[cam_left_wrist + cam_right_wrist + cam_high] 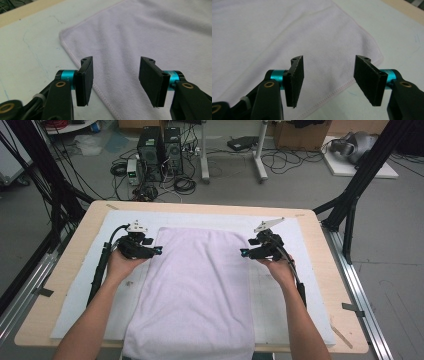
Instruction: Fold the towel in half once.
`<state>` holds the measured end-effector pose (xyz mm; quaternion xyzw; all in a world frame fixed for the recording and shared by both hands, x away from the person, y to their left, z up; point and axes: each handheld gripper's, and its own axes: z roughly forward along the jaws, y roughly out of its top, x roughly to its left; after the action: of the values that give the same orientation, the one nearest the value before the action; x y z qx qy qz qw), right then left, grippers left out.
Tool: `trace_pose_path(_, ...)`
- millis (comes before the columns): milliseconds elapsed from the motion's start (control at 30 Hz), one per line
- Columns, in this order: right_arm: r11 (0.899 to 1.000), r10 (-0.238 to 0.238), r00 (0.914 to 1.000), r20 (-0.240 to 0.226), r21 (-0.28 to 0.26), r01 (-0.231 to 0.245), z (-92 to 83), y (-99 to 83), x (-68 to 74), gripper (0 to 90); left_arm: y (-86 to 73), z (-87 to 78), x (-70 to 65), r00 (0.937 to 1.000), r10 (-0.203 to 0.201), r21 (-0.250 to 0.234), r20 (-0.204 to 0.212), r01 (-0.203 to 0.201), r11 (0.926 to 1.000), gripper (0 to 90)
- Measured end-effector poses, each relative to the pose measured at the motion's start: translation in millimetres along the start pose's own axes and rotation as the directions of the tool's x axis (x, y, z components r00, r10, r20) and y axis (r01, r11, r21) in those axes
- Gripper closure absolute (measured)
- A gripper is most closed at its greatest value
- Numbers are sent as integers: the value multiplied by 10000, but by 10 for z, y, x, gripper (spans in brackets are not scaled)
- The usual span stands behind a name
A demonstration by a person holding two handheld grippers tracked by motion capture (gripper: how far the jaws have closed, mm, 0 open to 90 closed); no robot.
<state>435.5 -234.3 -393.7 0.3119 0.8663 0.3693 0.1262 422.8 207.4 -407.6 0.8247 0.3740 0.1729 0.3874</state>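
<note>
Forearms come in from the near edge of the high view, one on each side of a pale lilac towel (192, 290). It lies flat on a white mat (310, 270) that covers most of the wooden table (65, 265). Towel's long axis runs near to far; its near end hangs over the table's near edge, its far end stops short of the mat's far edge. Far corners are rounded, hems stitched.

Left gripper (156, 251) sits at the towel's left edge near the far left corner, pointing right toward the cloth. In the left gripper view the jaws stand partly open, nothing pinched; the left hem runs between them, one jaw over bare mat, the other over towel. Whether the pads touch the cloth I cannot tell.

Right gripper (243, 252) mirrors it at the right edge near the far right corner, pointing left. In the right gripper view the jaws are partly open, no cloth gripped, hem and corner just beyond and between them.

Open room: bare mat strips on both sides of the towel, wider on the right, plus a band beyond the far end. Bare wood rims the mat. Floor beyond the far edge holds computer towers (160, 152) and loose cables (185, 182).
</note>
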Motion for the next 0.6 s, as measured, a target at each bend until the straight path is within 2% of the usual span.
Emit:
trace_pose_path(100, 9993, 103, 9999, 116, 362, -107, 115, -41, -41, 429, -47, 129, 16, 10000, -75, 160, -60, 76, 9998, 497)
trace_pose_path(167, 9990, 295, 9996, 47, 326, -297, 174, -72, -66, 443, -77, 200, 35, 9998, -180, 316, -58, 182, 9993, 518)
trace_pose_path(267, 9983, 437, 9988, 238, 363, -446, 257, -124, -79, 465, -119, 282, 59, 9991, -399, 555, -150, 407, 9976, 534)
trace_pose_path(367, 9951, 538, 9979, 366, 809, -566, 355, -173, -103, 486, -138, 326, 55, 9992, -268, 729, -303, 290, 9969, 547)
trace_pose_path(433, 9939, 637, 9974, 336, 881, -664, 406, -200, -109, 511, -133, 329, 37, 9992, -64, 787, -383, 94, 9969, 581)
trace_pose_path(500, 9953, 685, 9972, 314, 658, -705, 414, -214, -104, 602, -126, 328, 29, 9996, -130, 824, -253, 150, 9965, 676)
trace_pose_path(600, 9956, 642, 9979, -28, 685, -639, 422, -201, -86, 751, -122, 329, 26, 9996, -199, 815, -221, 217, 9964, 829)
